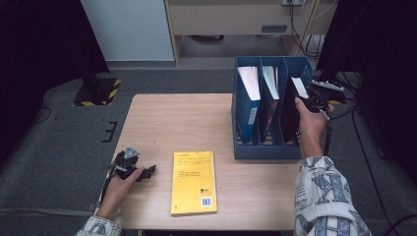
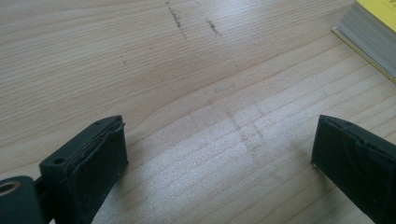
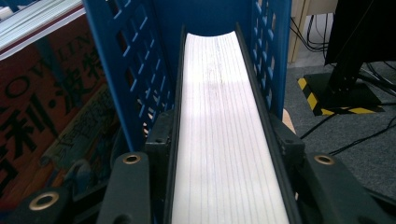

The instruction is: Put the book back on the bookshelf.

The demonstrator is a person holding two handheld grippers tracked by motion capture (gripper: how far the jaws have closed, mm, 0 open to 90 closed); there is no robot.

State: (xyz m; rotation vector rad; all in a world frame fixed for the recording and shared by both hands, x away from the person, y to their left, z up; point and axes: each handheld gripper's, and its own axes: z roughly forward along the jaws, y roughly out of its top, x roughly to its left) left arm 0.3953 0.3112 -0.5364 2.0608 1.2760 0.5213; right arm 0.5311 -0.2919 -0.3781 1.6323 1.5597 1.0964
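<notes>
My right gripper pinches the black book in the rack's outermost slot, tight between walls. My left gripper, jaws spread, rests near the yellow book.

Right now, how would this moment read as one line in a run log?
right gripper: shut on black book, in rightmost slot of blue file rack | left gripper: open, empty, over table | yellow book: flat on table

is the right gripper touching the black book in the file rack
Touching. In the right gripper view the right gripper has one jaw pressed against each black cover of the black book, with no gap on either side; the book stands in the blue rack.
</notes>
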